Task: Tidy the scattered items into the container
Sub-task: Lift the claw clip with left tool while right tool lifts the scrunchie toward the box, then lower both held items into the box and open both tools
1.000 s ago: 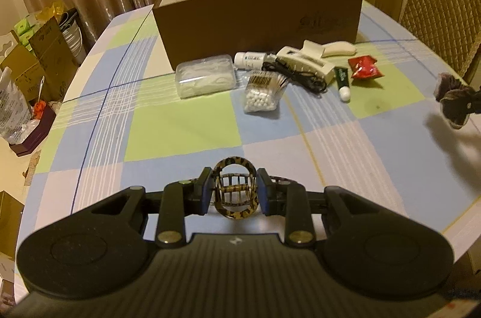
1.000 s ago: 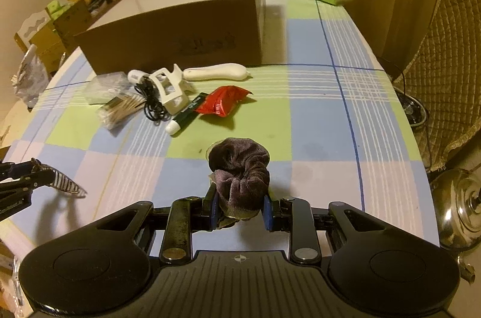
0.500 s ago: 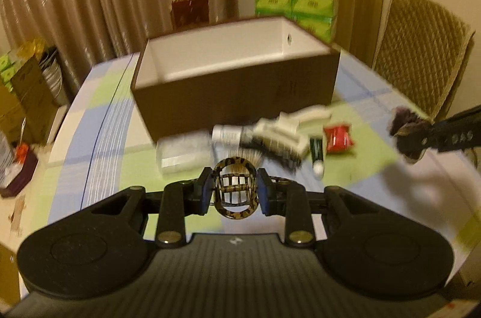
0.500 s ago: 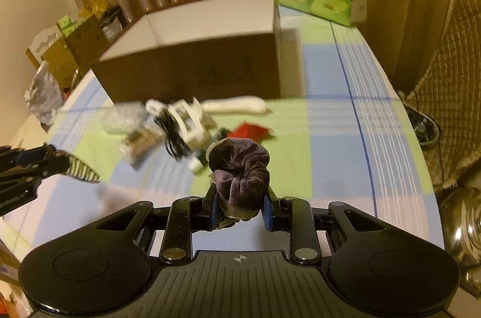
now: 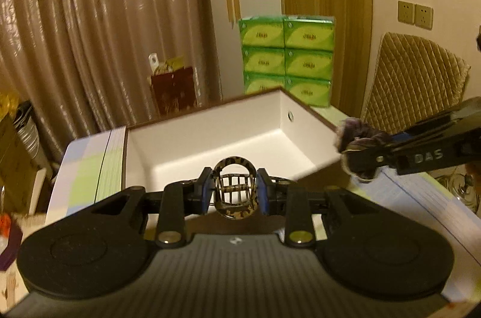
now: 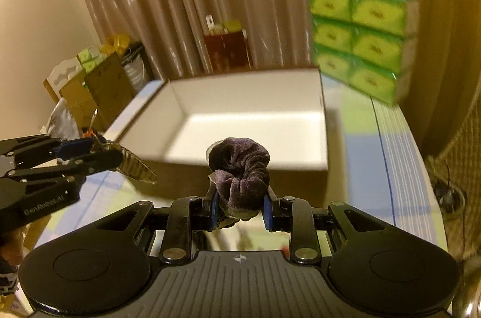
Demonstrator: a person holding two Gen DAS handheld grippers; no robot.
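Observation:
My left gripper (image 5: pixel 235 194) is shut on a tortoiseshell hair claw clip (image 5: pixel 235 191) and holds it in the air at the near edge of the open brown box with a white inside (image 5: pixel 210 143). My right gripper (image 6: pixel 239 208) is shut on a dark purple velvet scrunchie (image 6: pixel 240 173), also raised in front of the box (image 6: pixel 255 122). The right gripper and scrunchie (image 5: pixel 359 151) show in the left wrist view by the box's right corner. The left gripper with the clip (image 6: pixel 135 166) shows at the left of the right wrist view. The box looks empty.
A stack of green tissue packs (image 5: pixel 287 59) stands on the checked tablecloth (image 6: pixel 387 137) behind the box's right end. A quilted chair (image 5: pixel 412 83) is at the right. Cardboard boxes (image 6: pixel 90 86) and a red gift bag (image 6: pixel 227 50) stand by the curtain.
Both grippers have risen and moved forward towards the box, still holding the clip and the scrunchie. The scattered items on the table have dropped out of view below.

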